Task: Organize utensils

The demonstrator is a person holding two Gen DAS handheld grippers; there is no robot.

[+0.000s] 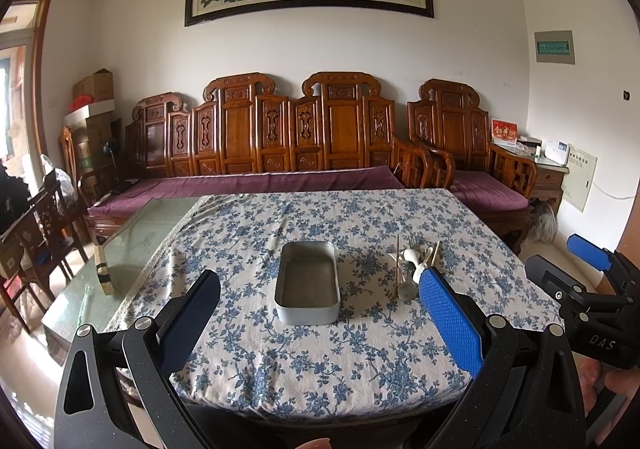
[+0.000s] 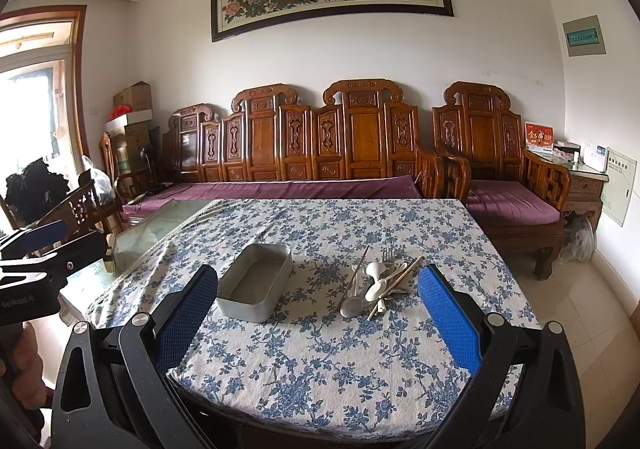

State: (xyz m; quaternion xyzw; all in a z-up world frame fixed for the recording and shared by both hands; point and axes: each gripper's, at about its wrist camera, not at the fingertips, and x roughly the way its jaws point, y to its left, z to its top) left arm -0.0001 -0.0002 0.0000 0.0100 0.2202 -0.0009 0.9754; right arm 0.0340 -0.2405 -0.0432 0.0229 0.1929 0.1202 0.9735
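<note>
Both claws, left claw [image 1: 320,329] and right claw [image 2: 320,329], hang spread wide and hold nothing above the near edge of the floral-clothed table [image 2: 320,389]. Beyond, the grey rectangular metal tin [image 1: 307,283] sits unfilled mid-table; the heap of metal spoon, fork, white spoons and wooden chopsticks [image 2: 378,283] lies just right of it, so sorting appears unstarted. "DAS" is readable on the right claw's body.

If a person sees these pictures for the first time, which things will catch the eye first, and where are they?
On the blue-flowered tablecloth stands an empty metal tin, near the middle of the table. Just right of it lies a heap of utensils: white spoons, a metal spoon, a fork and chopsticks, all crossed over one another. Near the front edge the left gripper and the right gripper are both open and hold nothing.
</note>
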